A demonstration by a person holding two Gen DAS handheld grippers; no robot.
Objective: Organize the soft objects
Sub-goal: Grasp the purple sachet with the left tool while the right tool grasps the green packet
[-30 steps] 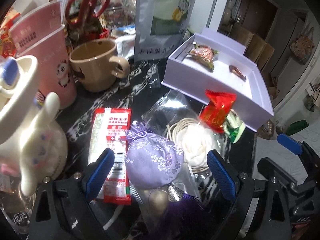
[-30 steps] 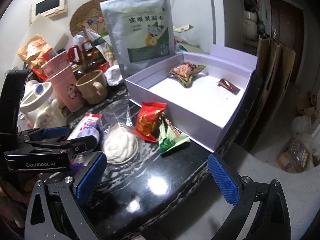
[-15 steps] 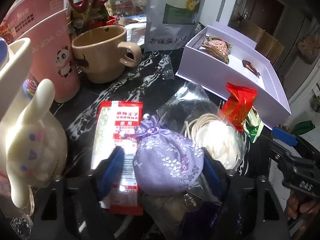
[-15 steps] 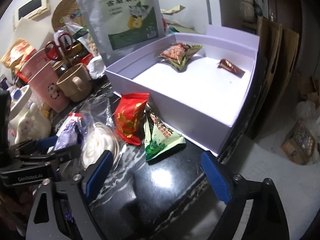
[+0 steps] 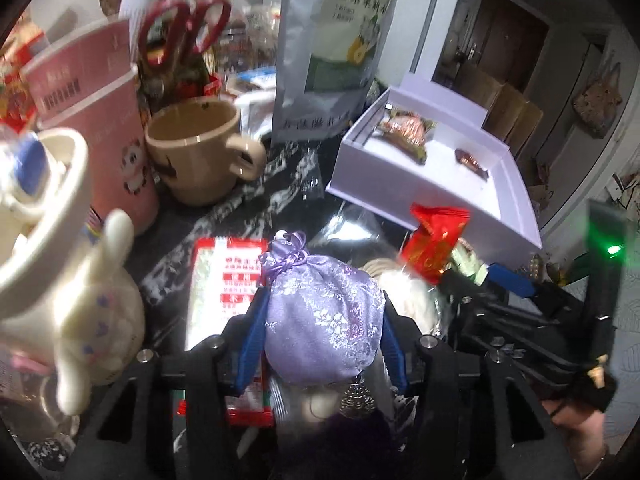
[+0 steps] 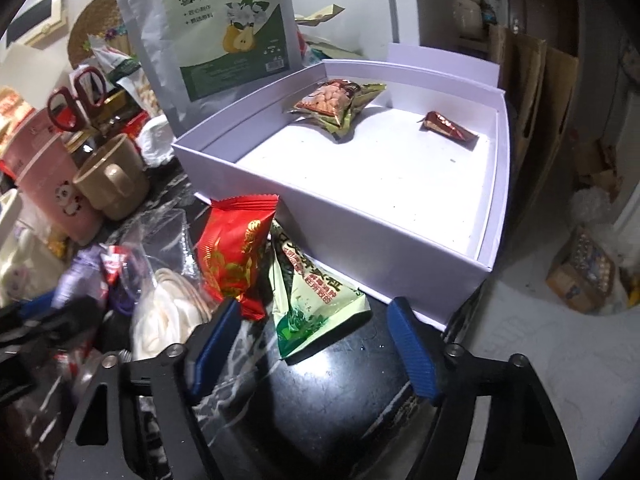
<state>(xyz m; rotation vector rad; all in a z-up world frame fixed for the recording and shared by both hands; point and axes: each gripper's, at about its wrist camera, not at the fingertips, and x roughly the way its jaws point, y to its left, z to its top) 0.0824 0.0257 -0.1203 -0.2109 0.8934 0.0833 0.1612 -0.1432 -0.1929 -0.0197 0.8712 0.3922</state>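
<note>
1. The lavender box (image 6: pixel 352 240) is the landmark here: it sits open at the desk's (image 6: pixel 320 400) edge with only two things in it, a gold-green snack packet (image 6: pixel 340 104) at its far wall and a small brown wrapped sweet (image 6: pixel 448 126) toward its far right corner. Most of its white floor is bare, so I judge the sorting to be at an early stage.
2. The left hand-held gripper (image 5: pixel 322 328), well to the left of the box, has just been closing and is now clamped on the purple brocade sachet (image 5: pixel 320 312), both blue pads pressed into its sides. The sachet looks ready to be carried to the box.
3. The right hand-held gripper (image 6: pixel 314 352), just in front of the box's near wall, has just been narrowing. Its jaws are apart, with the green snack packet (image 6: pixel 316 304) lying between them and neither pad on it yet.
4. Still outside, leaning against the box's near wall, is the red snack packet (image 6: pixel 236 248). Left of it lie a white item in a clear bag (image 6: pixel 168 312) and a flat red-and-white sachet (image 5: pixel 224 280).
</note>
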